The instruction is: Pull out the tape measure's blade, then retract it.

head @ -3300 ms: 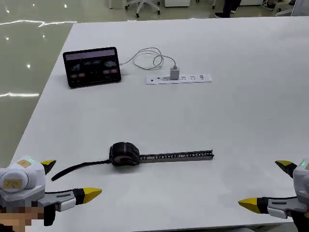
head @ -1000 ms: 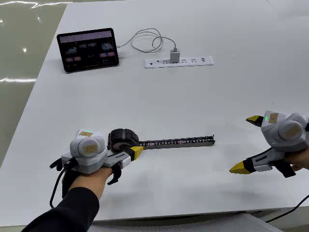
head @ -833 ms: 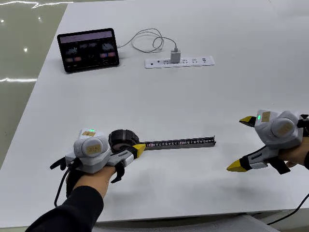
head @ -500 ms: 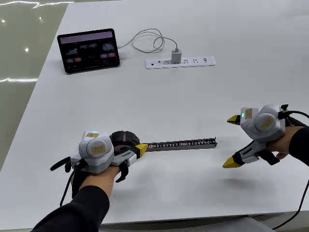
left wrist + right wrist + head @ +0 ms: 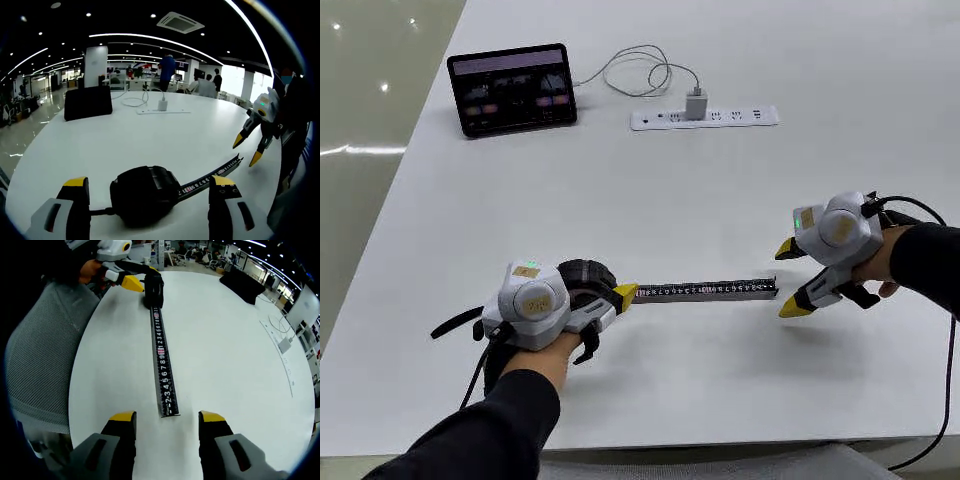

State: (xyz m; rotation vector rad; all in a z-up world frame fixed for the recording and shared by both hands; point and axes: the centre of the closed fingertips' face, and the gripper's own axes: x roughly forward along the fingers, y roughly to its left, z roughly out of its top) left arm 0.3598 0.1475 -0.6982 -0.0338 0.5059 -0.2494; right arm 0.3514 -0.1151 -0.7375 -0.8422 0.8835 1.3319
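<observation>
**Blade end sits between the right tips; pull line runs rightward**

On the white workbench (image 5: 720,200), at far left, a thin black wrist strap (image 5: 455,323) trails from the tape measure toward the table's left edge. Next comes the left gripper (image 5: 148,182). Its yellow-tipped jaws are spread wide to either side of the black round tape-measure case (image 5: 585,280), with a gap showing on each side in the left gripper view, so it grips nothing.

From the case the narrow black blade with white numerals (image 5: 705,291) lies flat, its long axis running left to right, roughly parallel to the near table edge.

The blade's free end lies just between the parted tips of the right gripper (image 5: 787,280), which looks straight down the blade's length toward the case. Its jaws are open and clamp nothing. This gripper is the nearer one to that end.

Bare tabletop opens rightward, so a straight pull along the axis looks unobstructed. The black tablet (image 5: 512,88) and white power strip (image 5: 705,117) lie well apart at the far side.
</observation>
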